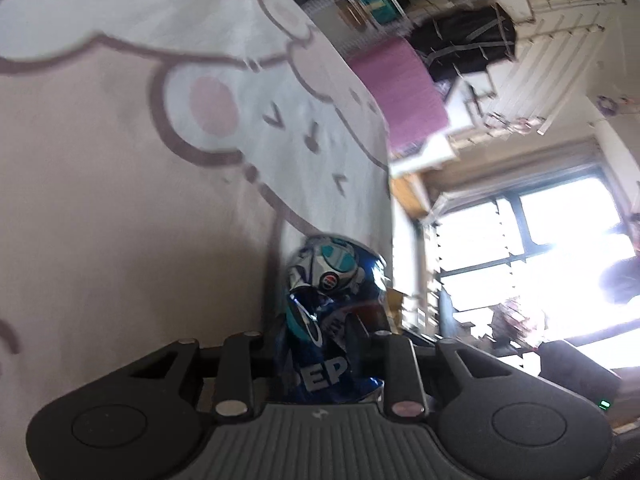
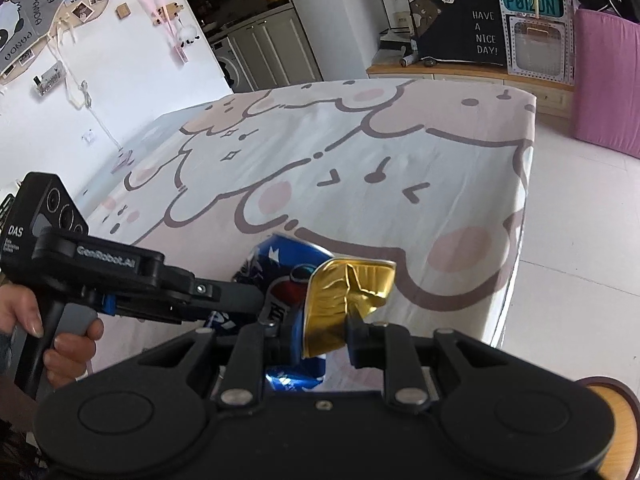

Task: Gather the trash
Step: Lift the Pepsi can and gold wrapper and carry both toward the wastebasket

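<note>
Above the near edge of the bed [image 2: 360,152], with its cartoon-print sheet, both tools are carrying trash rather than reaching for it. The left hand-held gripper [image 1: 316,332] is clamped narrowly on a crushed blue Pepsi can [image 1: 332,280], which fills the gap between its jaws and hangs clear of the sheet; from the right wrist view the same can [image 2: 280,268] shows just beyond the gold piece, held from the left by that tool, whose handle a hand [image 2: 60,340] grips. The right hand-held gripper [image 2: 316,336] is pinched tight on a flattened gold foil wrapper [image 2: 344,304], crumpled and standing nearly upright between the pads. No bin shows in either view, so the step in hand is probably the carry to wherever the trash goes. To do it well, keep both grips firm and the two pieces from knocking together, since thin foil could slip from the pads. By count: one can, one gold wrapper, two grippers, one bed.
</note>
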Tool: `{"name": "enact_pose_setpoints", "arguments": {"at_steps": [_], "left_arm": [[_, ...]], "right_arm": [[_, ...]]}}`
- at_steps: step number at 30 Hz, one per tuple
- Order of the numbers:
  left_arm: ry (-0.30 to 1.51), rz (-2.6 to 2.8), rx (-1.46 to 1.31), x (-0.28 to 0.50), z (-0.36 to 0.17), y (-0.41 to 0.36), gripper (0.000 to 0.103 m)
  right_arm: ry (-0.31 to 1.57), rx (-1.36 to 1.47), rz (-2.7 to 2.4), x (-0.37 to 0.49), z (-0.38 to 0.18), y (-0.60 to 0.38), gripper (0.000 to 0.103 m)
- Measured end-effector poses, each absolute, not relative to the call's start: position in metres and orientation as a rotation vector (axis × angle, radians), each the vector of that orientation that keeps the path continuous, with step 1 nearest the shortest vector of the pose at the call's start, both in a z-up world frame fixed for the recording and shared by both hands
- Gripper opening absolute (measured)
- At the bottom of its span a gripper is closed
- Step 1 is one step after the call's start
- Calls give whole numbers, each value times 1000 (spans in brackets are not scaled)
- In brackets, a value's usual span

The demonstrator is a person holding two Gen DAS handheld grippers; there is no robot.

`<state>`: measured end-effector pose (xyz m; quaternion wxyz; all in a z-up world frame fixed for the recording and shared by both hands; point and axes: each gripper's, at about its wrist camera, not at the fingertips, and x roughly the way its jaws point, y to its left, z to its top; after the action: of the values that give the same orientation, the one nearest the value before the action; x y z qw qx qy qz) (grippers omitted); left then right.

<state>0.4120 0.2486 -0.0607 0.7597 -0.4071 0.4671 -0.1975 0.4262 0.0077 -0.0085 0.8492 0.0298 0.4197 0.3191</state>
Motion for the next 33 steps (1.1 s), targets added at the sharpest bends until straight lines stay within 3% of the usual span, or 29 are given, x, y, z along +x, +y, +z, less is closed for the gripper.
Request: {"name": "enact_pose_setpoints", "arguments": {"at_steps": [14,33], "left_arm": [[1017,-422,-825,416,-57,228,28],[780,-313,-490,356,32,168,24]], "right_arm": [[887,78,690,429,-11,1,22],[726,112,588,376,31,-55,22]]}}
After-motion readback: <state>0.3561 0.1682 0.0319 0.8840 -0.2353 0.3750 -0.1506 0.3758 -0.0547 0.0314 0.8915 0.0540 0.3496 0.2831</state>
